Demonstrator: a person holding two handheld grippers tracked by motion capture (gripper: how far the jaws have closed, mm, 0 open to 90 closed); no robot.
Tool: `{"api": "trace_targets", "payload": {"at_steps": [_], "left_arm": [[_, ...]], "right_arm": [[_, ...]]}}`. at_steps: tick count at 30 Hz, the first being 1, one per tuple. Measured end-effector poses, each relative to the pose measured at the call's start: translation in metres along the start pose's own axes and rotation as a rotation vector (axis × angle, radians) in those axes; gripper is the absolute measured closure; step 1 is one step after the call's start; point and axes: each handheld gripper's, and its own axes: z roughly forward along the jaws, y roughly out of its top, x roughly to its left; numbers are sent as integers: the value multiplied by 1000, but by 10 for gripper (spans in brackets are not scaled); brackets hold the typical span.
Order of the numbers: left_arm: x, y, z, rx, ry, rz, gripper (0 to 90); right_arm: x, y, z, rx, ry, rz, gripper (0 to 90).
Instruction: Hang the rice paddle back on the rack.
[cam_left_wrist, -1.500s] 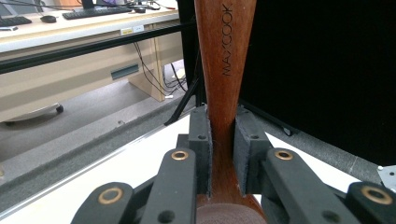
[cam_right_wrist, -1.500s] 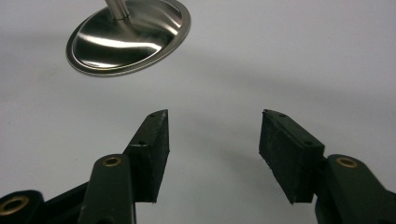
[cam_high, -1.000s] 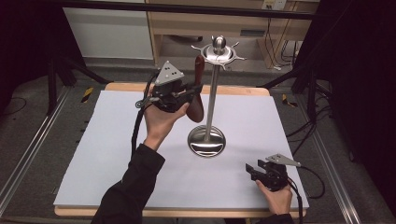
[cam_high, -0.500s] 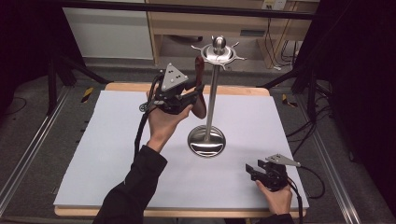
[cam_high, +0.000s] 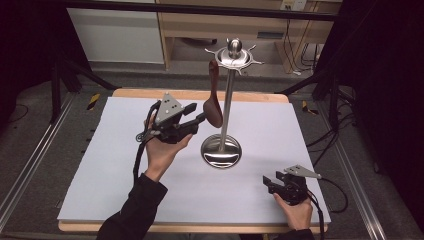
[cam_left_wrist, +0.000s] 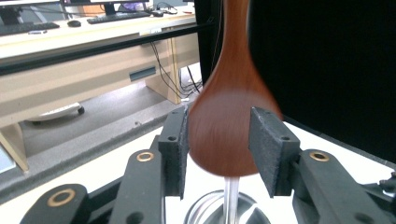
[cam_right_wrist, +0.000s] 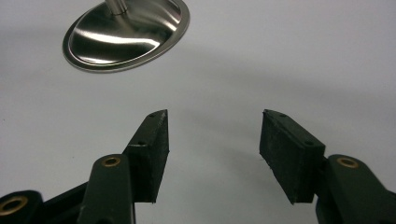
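A brown wooden spoon (cam_high: 214, 110) hangs bowl-down from a hook at the top of a steel utensil stand (cam_high: 228, 102) with a round base. My left gripper (cam_high: 196, 113) is open just left of the bowl. In the left gripper view the blurred spoon (cam_left_wrist: 229, 126) hangs between and just beyond the parted jaws (cam_left_wrist: 218, 135), with the stand's base (cam_left_wrist: 210, 210) below. My right gripper (cam_high: 267, 181) rests open and empty near the table's front right; in its own view the jaws (cam_right_wrist: 212, 126) stand wide apart over the white surface, and the stand's base (cam_right_wrist: 126, 35) lies ahead.
A white sheet (cam_high: 125, 170) covers the wooden table. Black tripod legs (cam_high: 75, 75) and cables (cam_high: 320, 140) stand on the floor around it. A wooden desk (cam_high: 200, 30) is behind the table.
My left gripper has come down and back from the top of the stand and let go of the spoon, which now hangs from the hook. The right gripper has stayed still.
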Motion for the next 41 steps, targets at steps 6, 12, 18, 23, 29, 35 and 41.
{"api": "trace_targets", "payload": {"at_steps": [6, 12, 18, 23, 29, 35, 41], "left_arm": [[7, -29, -8, 51, 5, -21, 535], [14, -59, -18, 85, 26, -26, 494], [27, -95, -29, 146, 59, -40, 455], [38, -124, -41, 189, 80, -67, 432], [55, -150, -60, 241, 109, -73, 399], [67, -178, -74, 263, 147, -123, 384], [81, -192, -84, 312, 185, -137, 364]], "right_arm": [[0, 0, 0, 0, -1, 1, 423], [-1, -1, -1, 0, -4, 8, 413], [-4, -2, 0, -10, -27, 7, 367], [-4, -3, 0, -11, -42, 17, 325], [-5, -5, 3, 16, -55, 0, 256], [-7, -6, 7, 56, -71, 2, 200], [-11, -9, 6, 65, -71, 19, 187]]}}
